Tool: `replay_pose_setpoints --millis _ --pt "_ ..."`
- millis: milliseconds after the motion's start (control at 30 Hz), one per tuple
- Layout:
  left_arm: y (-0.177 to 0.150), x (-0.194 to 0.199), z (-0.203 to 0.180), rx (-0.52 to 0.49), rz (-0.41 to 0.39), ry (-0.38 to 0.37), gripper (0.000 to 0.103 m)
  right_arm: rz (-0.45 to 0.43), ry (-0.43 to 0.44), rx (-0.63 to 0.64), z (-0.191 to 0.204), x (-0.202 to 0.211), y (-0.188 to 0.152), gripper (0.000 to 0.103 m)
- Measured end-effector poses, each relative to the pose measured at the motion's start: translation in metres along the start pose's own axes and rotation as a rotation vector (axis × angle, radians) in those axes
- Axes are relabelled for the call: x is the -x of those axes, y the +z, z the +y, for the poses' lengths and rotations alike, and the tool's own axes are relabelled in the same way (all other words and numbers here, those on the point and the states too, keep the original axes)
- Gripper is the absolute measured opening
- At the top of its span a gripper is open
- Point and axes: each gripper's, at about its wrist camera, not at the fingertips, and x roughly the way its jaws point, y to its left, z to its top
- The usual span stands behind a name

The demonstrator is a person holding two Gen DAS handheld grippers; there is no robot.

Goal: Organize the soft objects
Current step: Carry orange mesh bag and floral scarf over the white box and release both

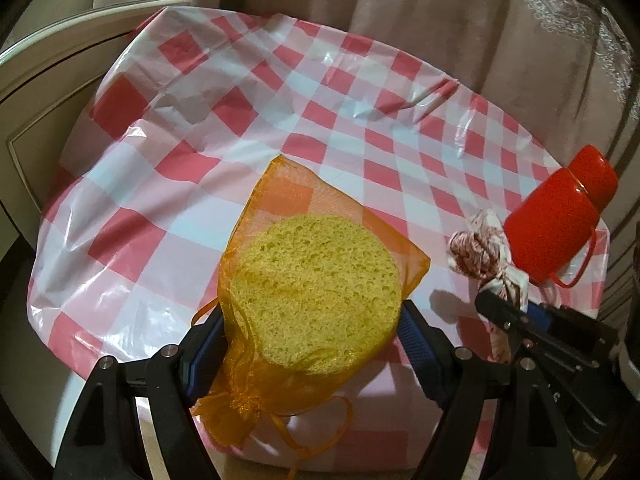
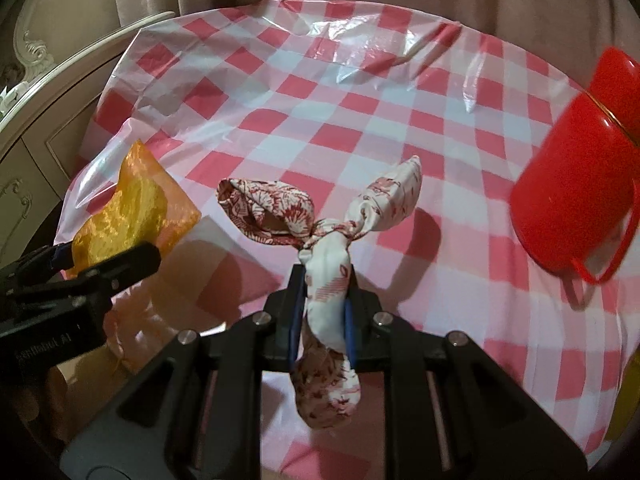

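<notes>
Checkered tablecloth [image 2: 360, 120] bears red mug [image 2: 572, 184]; left tongs [image 1: 312, 320] pinch sponge [image 1: 316, 292], right tongs [image 2: 322, 300] pinch scarf [image 2: 328, 276].

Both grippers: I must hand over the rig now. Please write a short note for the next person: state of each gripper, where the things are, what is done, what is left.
Left gripper: shut on the yellow sponge in its orange mesh bag, held above the checked tablecloth.
Right gripper: shut on the knotted patterned cloth, also lifted.
Red cup: lying on its side at the table's right edge, untouched.
Done: both soft things picked up.
Left: set both down together; no container for them is in view.
</notes>
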Motion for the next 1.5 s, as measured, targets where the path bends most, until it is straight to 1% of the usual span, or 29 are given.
replay_pose_setpoints --millis 200,567,933,1100,1267,1367,1500 --pt "-0.007 0.008 -0.006 -0.009 0.002 -0.014 0.081 0.008 -0.011 -0.045 -0.008 0.015 -0.016 0.02" --pt "-0.019 0.027 -0.031 -0.072 -0.008 -0.04 0.081 -0.044 -0.038 -0.115 -0.025 0.058 -0.038 0.02" --pt "-0.036 0.052 -0.063 -0.144 -0.013 -0.067 0.081 -0.091 -0.062 -0.205 -0.059 0.108 -0.072 0.02" --pt "-0.046 0.064 -0.082 -0.176 -0.012 -0.098 0.081 -0.109 -0.079 -0.238 -0.076 0.135 -0.091 0.02" --pt "-0.057 0.076 -0.104 -0.208 -0.003 -0.147 0.081 -0.115 -0.107 -0.272 -0.094 0.161 -0.114 0.02" --pt "-0.065 0.082 -0.12 -0.235 0.006 -0.18 0.081 -0.116 -0.14 -0.292 -0.104 0.176 -0.129 0.02" --pt "-0.08 0.091 -0.146 -0.278 0.029 -0.248 0.081 -0.111 -0.196 -0.327 -0.121 0.195 -0.149 0.02"
